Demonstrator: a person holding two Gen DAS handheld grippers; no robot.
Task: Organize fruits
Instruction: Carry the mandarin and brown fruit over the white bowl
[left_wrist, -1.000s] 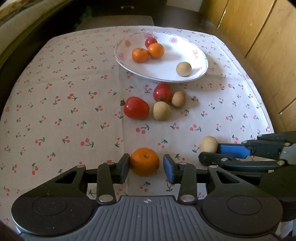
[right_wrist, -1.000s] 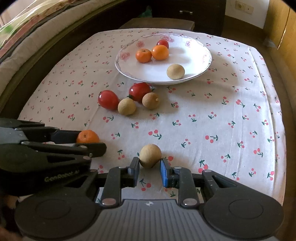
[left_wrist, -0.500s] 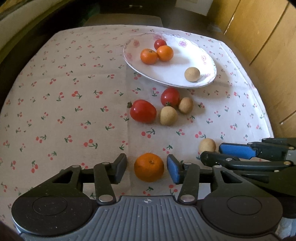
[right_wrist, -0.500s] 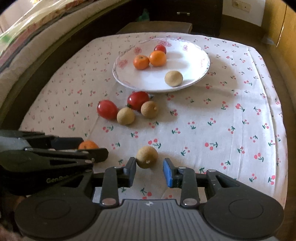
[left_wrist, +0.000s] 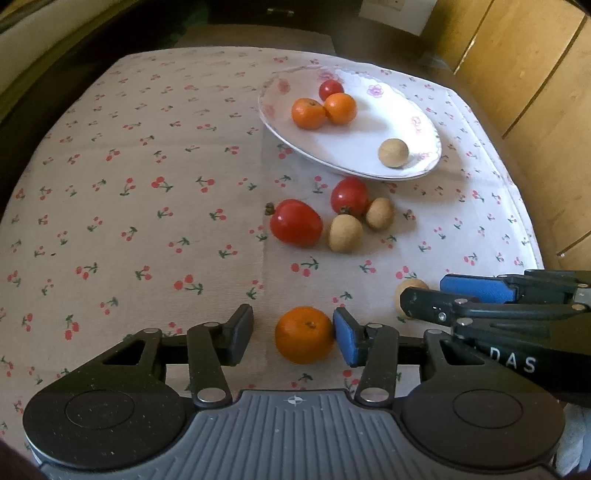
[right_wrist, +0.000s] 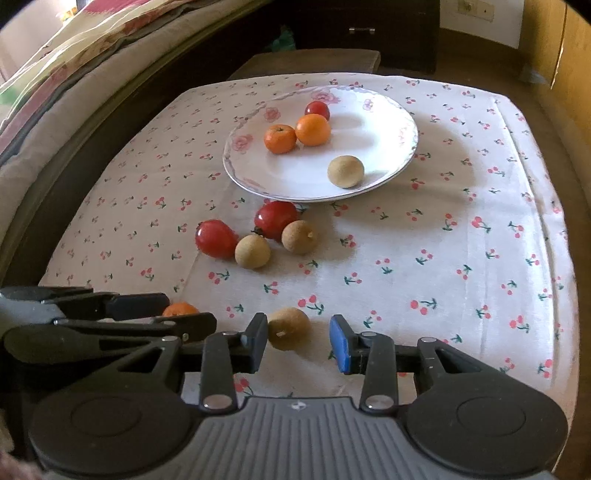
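Observation:
A white flowered plate (left_wrist: 424, 122) (right_wrist: 402, 122) at the far side holds two oranges, a small red fruit and a tan round fruit. My left gripper (left_wrist: 293, 334) is open around an orange (left_wrist: 304, 334) on the cloth; the orange touches the blue right pad. My right gripper (right_wrist: 299, 339) is open around a tan fruit (right_wrist: 289, 328), which lies against its left pad. Both fruits rest on the tablecloth. Two red fruits (left_wrist: 295, 222) and two tan fruits (left_wrist: 345, 233) lie in a cluster in front of the plate.
The cherry-print tablecloth (left_wrist: 129, 206) covers the table. A bed or sofa edge (right_wrist: 55, 92) runs along the left. Wooden cabinet doors (left_wrist: 535, 92) stand at the right. The two grippers sit side by side at the near table edge.
Both grippers have opened wider and pulled back a little. The orange and the tan fruit stay on the cloth between the jaws, each now off-centre.

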